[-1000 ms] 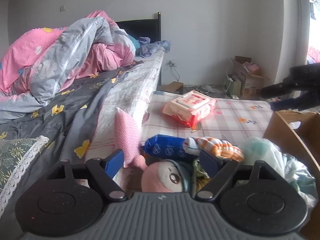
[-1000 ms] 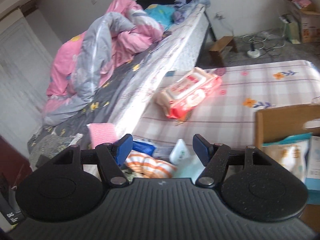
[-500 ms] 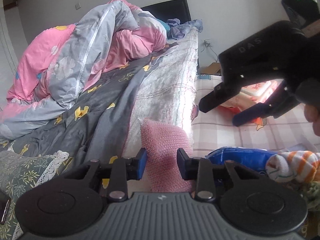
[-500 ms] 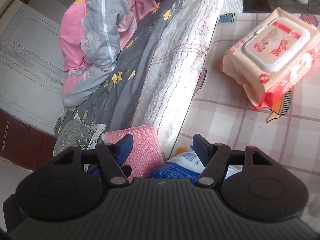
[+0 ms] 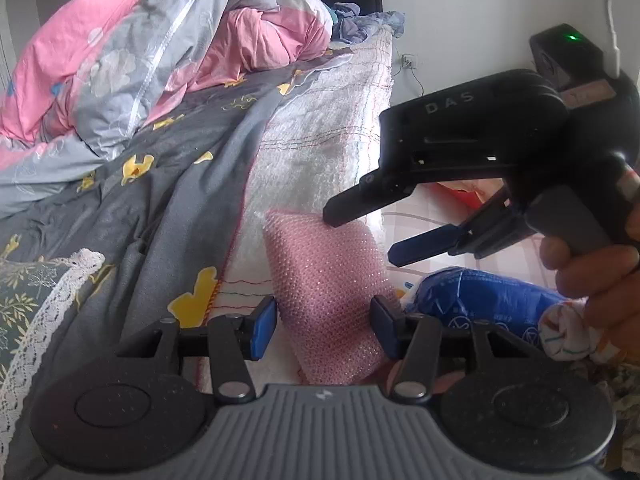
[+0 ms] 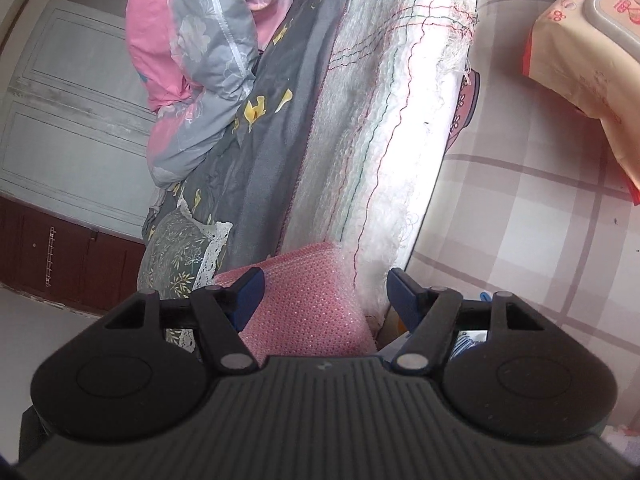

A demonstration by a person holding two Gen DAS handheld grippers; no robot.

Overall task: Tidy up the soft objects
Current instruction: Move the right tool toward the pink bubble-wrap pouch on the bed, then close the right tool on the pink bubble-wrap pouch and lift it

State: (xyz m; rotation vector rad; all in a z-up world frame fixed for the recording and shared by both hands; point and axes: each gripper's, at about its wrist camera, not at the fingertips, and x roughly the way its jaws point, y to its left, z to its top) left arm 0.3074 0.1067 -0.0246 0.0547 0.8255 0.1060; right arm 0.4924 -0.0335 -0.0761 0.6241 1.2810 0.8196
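- Straddling the pink bubble-wrap pad [image 5: 328, 280] with my left tool [image 5: 324, 322], I have its blue fingers spread on either side; the jaws have just been opening again after a tighter squeeze, and I see a sliver of daylight at the left pad, so I read this as no firm pinch.
- My right tool [image 5: 360, 232] comes in from the right, jaws apart, upper finger at the pad's top corner, lower finger just off its right edge. From its own camera the pad [image 6: 304, 304] sits between the fingers, not yet squeezed.
- To do this well, I would close one tool gently on the pad's middle before lifting; it looks squashy and light, and a pinch near a corner may let it fold or slip.
- I would keep both tools from tugging in opposite directions.
- The pad is a pink, dimpled, rectangular sleeve, standing tilted against the side of the bed [image 5: 320, 120], at the bench edge.
- Just right of it lies a blue plastic pack [image 5: 480, 300], with a striped sock [image 5: 568, 332] beyond.
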